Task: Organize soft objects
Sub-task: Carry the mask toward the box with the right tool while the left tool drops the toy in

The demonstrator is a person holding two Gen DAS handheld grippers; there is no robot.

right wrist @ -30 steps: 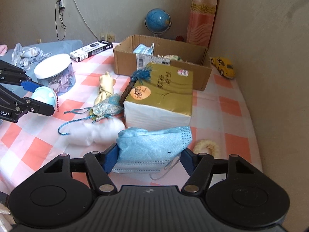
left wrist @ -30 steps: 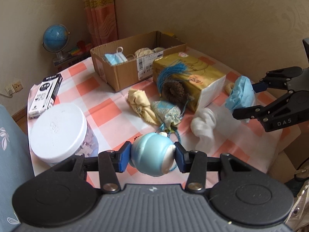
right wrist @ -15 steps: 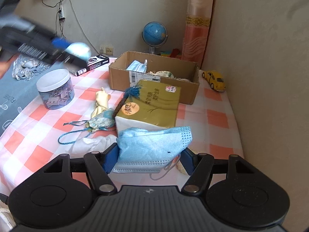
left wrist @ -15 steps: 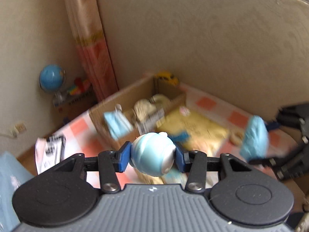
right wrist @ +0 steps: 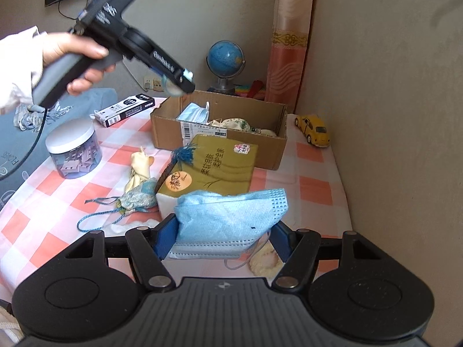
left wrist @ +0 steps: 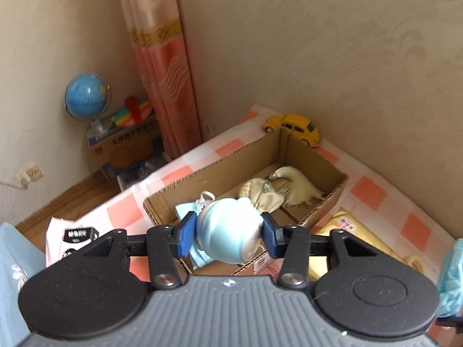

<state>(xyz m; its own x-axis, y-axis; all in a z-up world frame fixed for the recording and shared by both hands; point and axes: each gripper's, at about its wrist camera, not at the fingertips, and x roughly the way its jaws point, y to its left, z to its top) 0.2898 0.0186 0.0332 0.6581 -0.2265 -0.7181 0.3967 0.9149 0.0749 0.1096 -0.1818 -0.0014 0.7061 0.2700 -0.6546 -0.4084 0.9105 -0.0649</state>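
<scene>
My left gripper [left wrist: 228,231] is shut on a round pale-blue soft toy [left wrist: 228,232] and holds it in the air above the near left end of the open cardboard box [left wrist: 214,167]. The box holds a blue face mask [left wrist: 185,212] and a cream tasselled sachet [left wrist: 277,190]. My right gripper [right wrist: 222,231] is shut on a folded blue face mask [right wrist: 228,217], held above the table's front. The left gripper also shows in the right wrist view [right wrist: 176,82], over the box [right wrist: 220,144]. A cream cloth [right wrist: 139,167] and a blue sachet [right wrist: 137,199] lie on the checked tablecloth.
A gold tissue pack [right wrist: 214,170] lies in front of the box. A white-lidded jar [right wrist: 73,147] and a black-and-white carton [right wrist: 126,110] stand at the left. A yellow toy car [right wrist: 314,130] sits by the wall. A globe [right wrist: 225,60] stands behind the table.
My left gripper has lifted the blue toy off the table and carried it forward to above the box. My right gripper has risen and pulled back a little with the mask.
</scene>
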